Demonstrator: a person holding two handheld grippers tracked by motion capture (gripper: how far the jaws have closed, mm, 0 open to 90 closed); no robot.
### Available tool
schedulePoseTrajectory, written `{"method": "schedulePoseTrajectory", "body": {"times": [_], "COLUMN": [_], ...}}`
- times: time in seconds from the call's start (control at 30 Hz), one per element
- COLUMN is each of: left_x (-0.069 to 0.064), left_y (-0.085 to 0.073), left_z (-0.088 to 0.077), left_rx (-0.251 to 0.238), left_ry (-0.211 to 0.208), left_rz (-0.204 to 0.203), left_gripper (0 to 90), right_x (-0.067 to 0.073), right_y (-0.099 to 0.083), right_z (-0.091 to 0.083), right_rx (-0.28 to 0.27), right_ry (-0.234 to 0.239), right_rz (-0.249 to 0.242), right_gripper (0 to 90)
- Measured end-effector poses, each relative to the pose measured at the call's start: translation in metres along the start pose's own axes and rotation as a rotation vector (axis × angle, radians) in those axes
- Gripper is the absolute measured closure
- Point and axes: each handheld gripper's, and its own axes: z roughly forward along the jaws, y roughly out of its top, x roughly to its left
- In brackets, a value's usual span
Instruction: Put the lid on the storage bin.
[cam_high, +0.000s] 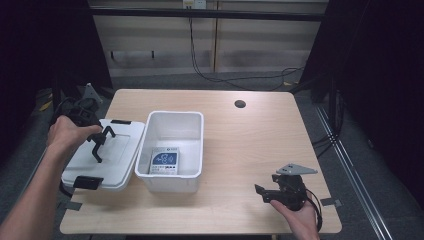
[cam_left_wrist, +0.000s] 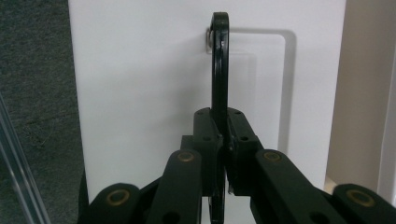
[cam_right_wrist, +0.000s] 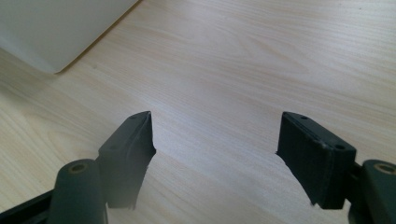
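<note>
Gripping: my left gripper (cam_left_wrist: 223, 140) clamps the lid's black handle (cam_left_wrist: 220, 65).
Right gripper (cam_right_wrist: 215, 144): jaws wide apart, empty, above table (cam_right_wrist: 243, 60).
Hands: left over white lid (cam_high: 120, 145); right low, near corner.

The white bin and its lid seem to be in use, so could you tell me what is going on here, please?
A person is working at the wooden table with a gripper in each hand. The left gripper has its jaws shut on the black handle of the white lid, which sits beside the open white bin, to its left. A small printed packet lies inside the bin. The right gripper is over bare table near the front right corner, jaws open and holding nothing.
</note>
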Motion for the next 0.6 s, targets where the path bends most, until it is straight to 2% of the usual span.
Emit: {"method": "schedulePoseTrajectory", "body": {"times": [0.13,0.4,0.6], "left_x": [0.003,0.003,0.004], "left_y": [-0.002,-0.004,-0.006], "left_z": [-0.010,-0.027,-0.034], "left_rx": [-0.017,-0.041,-0.050], "left_ry": [0.005,0.002,0.002], "left_rz": [-0.014,-0.014,-0.020], "left_gripper": [84.8,84.7,84.7], "right_x": [0.000,0.000,0.000], "right_y": [0.000,0.000,0.000], "right_z": [0.000,0.001,0.001], "right_rx": [0.004,0.005,0.010], "right_ry": [-0.001,0.000,-0.001], "right_rz": [0.002,0.004,0.013], "right_gripper": [26.5,26.5,26.5]}}
